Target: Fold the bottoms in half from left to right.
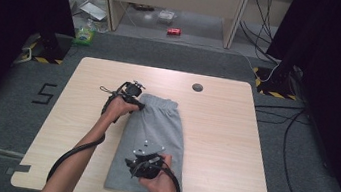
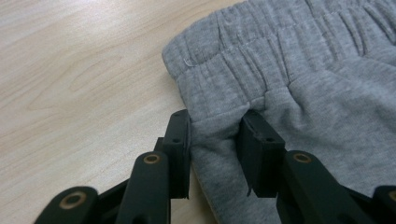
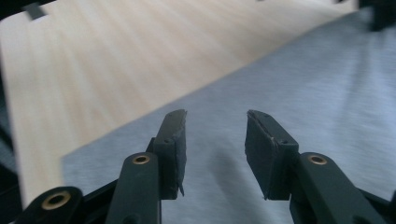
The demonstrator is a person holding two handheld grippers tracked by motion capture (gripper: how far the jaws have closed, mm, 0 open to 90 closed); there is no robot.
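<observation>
A pair of grey shorts (image 1: 155,134) lies folded in a long strip on the wooden table (image 1: 223,134), waistband at the far end. My left gripper (image 1: 138,104) is at the waistband's left corner. In the left gripper view its jaws (image 2: 215,121) pinch a ridge of the grey shorts (image 2: 303,70) just below the elastic band. My right gripper (image 1: 130,162) hovers over the near end of the strip, pointing left. In the right gripper view it (image 3: 215,116) stands open above the shorts (image 3: 303,84) with nothing between the pads.
A round cable hole (image 1: 197,87) sits near the table's far edge. Bare wood (image 3: 116,60) lies left and right of the shorts. On the floor beyond are a green bottle (image 1: 85,33), a red can (image 1: 173,31) and cables (image 1: 277,111) at the right.
</observation>
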